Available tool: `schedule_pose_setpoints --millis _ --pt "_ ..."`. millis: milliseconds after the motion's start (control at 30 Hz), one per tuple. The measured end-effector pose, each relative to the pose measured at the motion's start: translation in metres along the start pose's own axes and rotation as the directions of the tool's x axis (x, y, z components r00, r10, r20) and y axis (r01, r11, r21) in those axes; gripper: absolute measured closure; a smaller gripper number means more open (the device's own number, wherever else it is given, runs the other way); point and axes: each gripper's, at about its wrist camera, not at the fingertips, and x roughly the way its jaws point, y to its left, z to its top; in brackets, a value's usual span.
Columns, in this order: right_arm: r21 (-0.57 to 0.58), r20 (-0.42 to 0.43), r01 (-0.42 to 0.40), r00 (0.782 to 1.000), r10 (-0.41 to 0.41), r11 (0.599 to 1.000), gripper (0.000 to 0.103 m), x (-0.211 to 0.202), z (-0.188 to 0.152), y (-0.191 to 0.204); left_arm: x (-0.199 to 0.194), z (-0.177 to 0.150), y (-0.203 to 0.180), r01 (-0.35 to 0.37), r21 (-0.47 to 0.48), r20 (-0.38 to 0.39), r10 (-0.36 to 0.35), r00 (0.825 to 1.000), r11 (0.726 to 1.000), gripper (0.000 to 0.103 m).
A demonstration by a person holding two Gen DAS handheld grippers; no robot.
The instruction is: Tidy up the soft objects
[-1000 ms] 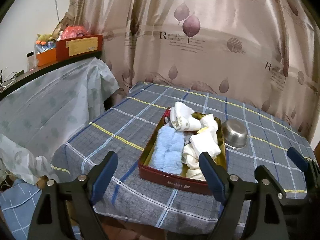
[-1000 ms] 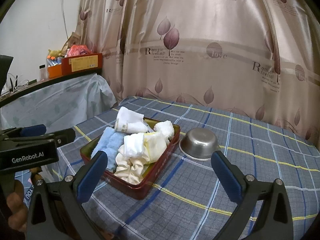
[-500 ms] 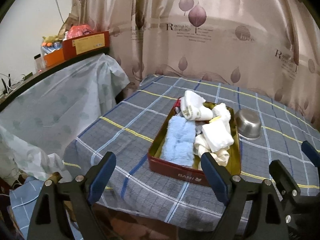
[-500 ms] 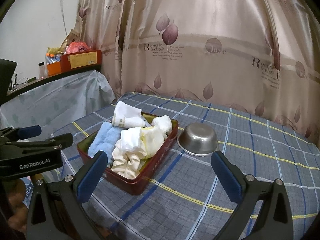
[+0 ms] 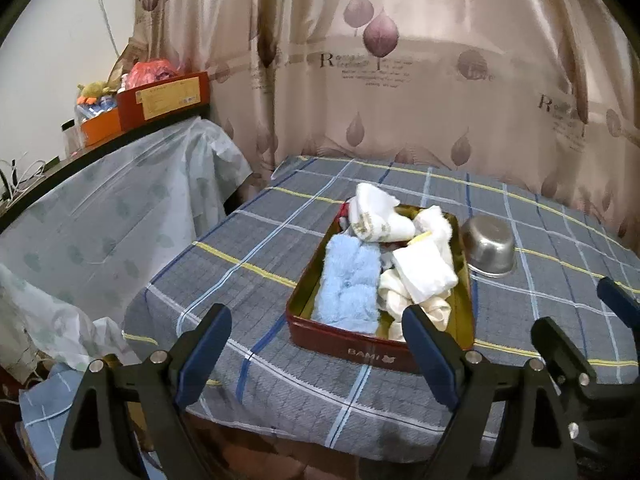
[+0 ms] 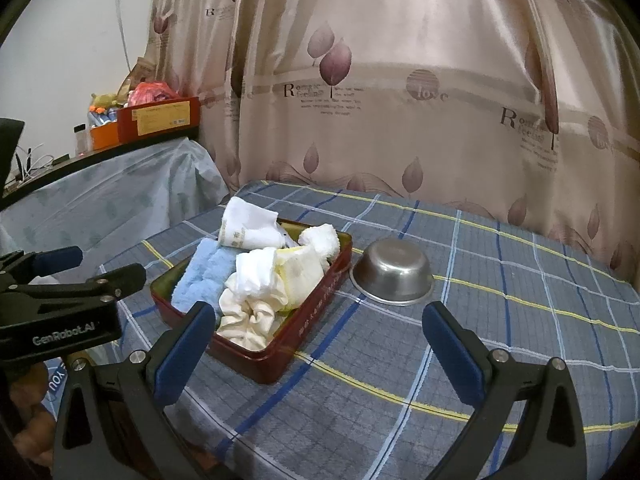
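On table: tin (image 5: 362, 350), seemingly full.

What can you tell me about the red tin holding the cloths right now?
The red tin is a shallow rectangular tray, glossy dark red outside with a gold-looking interior and pale lettering on its walls. It sits flat on the checked tablecloth, open, with no lid in view. It is piled with soft items: a blue fluffy towel, a cream scrunchie and white folded cloths, some rising above the rim. An upturned steel bowl stands close beside it; whether they touch is unclear. Neither gripper touches it.
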Motion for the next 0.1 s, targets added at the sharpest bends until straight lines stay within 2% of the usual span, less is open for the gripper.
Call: schedule_pose_setpoints --millis 100 --pt "0.006 -0.001 0.012 1.000 -0.012 1.000 0.000 -0.0002 -0.0026 -0.0067 -0.0029 0.0001 -0.0048 0.001 0.020 0.008 -0.002 1.000 1.000 0.014"
